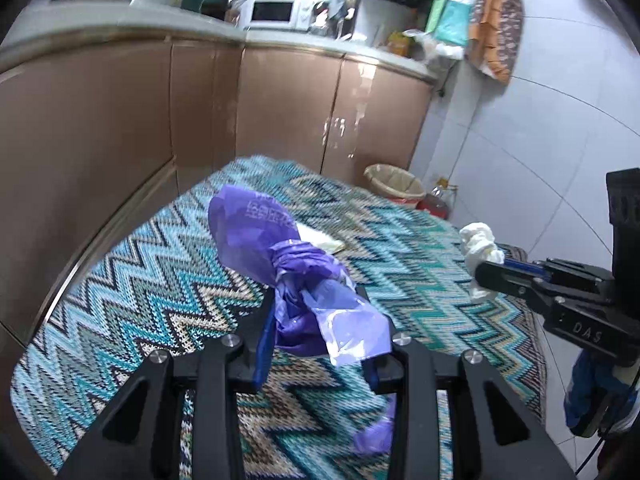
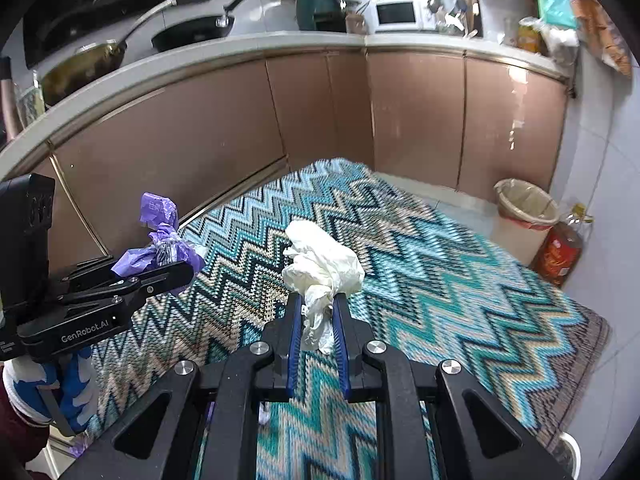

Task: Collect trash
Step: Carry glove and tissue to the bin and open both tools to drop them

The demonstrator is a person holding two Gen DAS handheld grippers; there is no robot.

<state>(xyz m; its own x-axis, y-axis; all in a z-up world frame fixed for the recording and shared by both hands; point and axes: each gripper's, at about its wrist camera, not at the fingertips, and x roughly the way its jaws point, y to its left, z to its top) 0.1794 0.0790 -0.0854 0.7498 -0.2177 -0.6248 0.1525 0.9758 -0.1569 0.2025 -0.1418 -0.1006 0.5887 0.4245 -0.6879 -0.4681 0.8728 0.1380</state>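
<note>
My left gripper [image 1: 316, 292] is shut on a crumpled purple plastic bag [image 1: 280, 256], which bulges out above and below the fingers. In the right wrist view the same gripper [image 2: 176, 272] hangs at the left, with the purple bag [image 2: 160, 236] in it. A crumpled white wad [image 2: 320, 256] is pinched between the blue pads of my right gripper [image 2: 318, 298], above the rug. The left wrist view shows that gripper [image 1: 486, 276] at the right, the white wad [image 1: 478, 240] sticking out of its tip. Both grippers are held above the zigzag rug [image 1: 160, 280].
A lined trash bin [image 2: 526, 204] stands on the floor past the rug's far right corner, beside a red bottle [image 2: 560, 252]. A pale flat scrap [image 1: 324, 242] lies on the rug behind the purple bag. Brown cabinets [image 2: 200, 140] run along the left and back.
</note>
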